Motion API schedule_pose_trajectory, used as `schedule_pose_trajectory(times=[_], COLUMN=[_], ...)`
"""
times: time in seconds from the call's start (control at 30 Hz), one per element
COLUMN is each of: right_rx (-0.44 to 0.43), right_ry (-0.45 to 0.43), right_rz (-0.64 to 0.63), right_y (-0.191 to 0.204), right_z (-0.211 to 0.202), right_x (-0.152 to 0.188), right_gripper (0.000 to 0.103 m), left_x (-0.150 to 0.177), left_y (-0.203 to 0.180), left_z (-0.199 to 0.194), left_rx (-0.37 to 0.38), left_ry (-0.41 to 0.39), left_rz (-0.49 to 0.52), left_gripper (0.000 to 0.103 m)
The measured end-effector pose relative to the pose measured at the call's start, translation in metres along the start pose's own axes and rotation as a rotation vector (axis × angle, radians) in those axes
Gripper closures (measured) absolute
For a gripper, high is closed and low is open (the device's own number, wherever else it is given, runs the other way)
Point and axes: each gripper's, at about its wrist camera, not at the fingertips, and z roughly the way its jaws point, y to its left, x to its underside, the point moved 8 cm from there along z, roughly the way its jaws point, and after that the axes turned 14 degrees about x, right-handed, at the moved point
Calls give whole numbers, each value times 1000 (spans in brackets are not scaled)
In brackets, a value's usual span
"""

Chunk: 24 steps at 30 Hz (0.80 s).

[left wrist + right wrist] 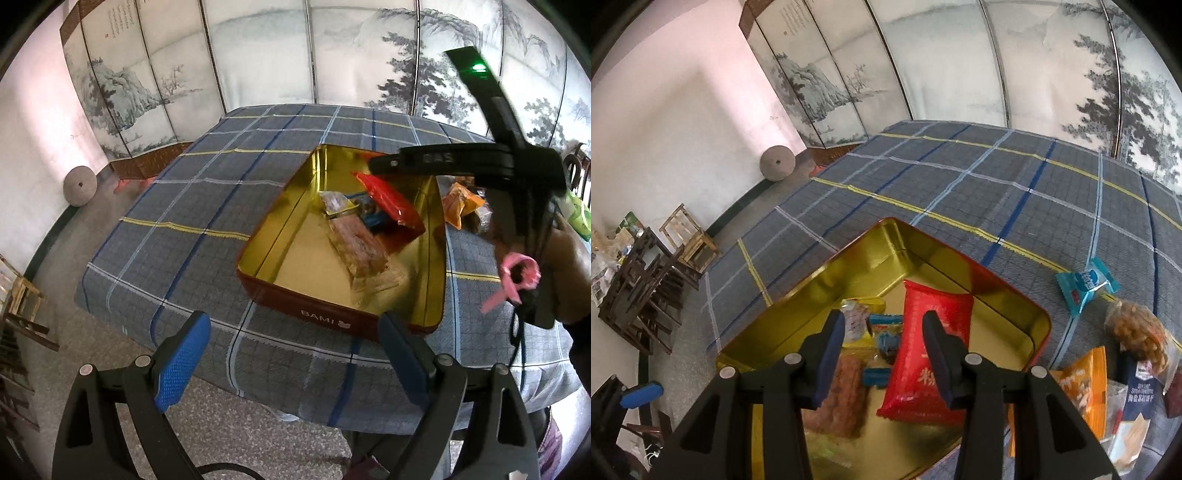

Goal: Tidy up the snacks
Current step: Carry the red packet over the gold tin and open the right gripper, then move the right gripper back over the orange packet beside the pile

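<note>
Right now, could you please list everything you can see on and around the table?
tin: one, red outside, gold inside, open on the table.
red packet: one, inside the tin.
brown snack bar: one, inside the tin.
small blue packets: a few, inside the tin; count unclear.
light blue packet: one, on the cloth right of the tin.
bag of nuts: one, brown, right of the tin.
orange packet: one, right of the tin.
tablecloth: one, grey-blue check.
left hand-held gripper: black, blue pads, open, empty.
right hand-held gripper: black, over the tin, nothing between its pads.
</note>
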Motion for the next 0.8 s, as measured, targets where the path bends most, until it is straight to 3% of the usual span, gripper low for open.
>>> schedule_pose_trajectory(times=[0.3, 0.53, 0.8], right_rx=[61, 292, 518], right_ry=[-79, -101, -28], right_rz=[32, 31, 144], right_y=[-45, -126, -234], right_z=[-56, -93, -110], right_x=[38, 82, 132], right_gripper=[58, 58, 54], left_x=[1, 0, -4], left_y=[-13, -30, -56], left_z=[-1, 0, -1], left_rx=[0, 8, 29], left_ry=[14, 27, 39], left_rz=[27, 44, 101], left_gripper=[14, 13, 13])
